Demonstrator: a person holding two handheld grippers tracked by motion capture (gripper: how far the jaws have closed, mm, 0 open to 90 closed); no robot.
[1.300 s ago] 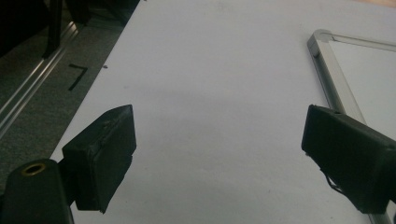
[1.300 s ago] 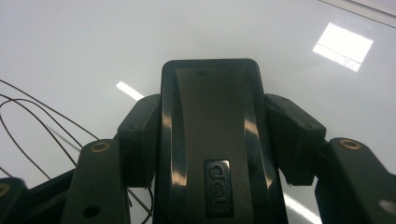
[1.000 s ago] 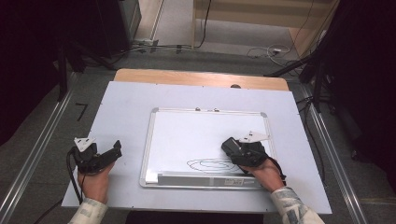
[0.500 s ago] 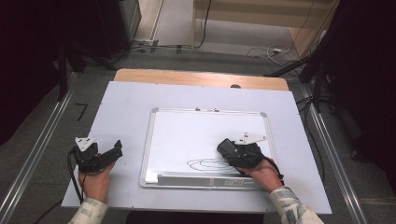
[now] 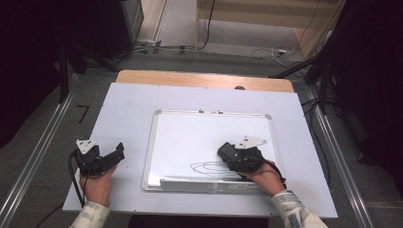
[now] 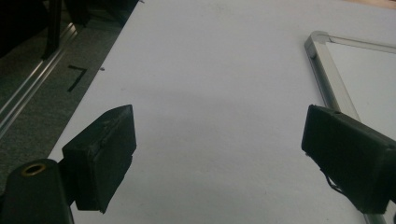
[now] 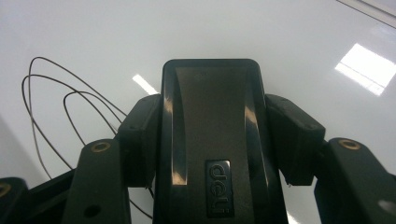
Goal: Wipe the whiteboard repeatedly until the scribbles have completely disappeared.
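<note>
A white whiteboard point(image 5: 204, 130) with a silver frame lies flat on the table, and a thin black scribble point(image 5: 209, 167) of looping lines runs near its front edge. My right gripper point(image 5: 231, 154) is shut on a black eraser point(image 5: 225, 150) and holds it on the board at the scribble's right end. In the right gripper view, the eraser point(image 7: 210, 121) sits clamped between both jaws, and the scribble point(image 7: 46, 98) curves off to its left. My left gripper point(image 5: 116, 153) rests on the table left of the board, open and holding nothing point(image 6: 219, 154).
A pale sheet point(image 5: 123, 109) covers the table, with a wooden strip point(image 5: 190, 78) along its far edge. The whiteboard's frame corner point(image 6: 322, 51) lies just right of the left gripper. Metal rails point(image 5: 43, 142) flank the table; cables point(image 5: 266, 50) lie on the floor beyond.
My right gripper has slid the eraser a little to the left along the board, toward the scribble. The left gripper has stayed in place.
</note>
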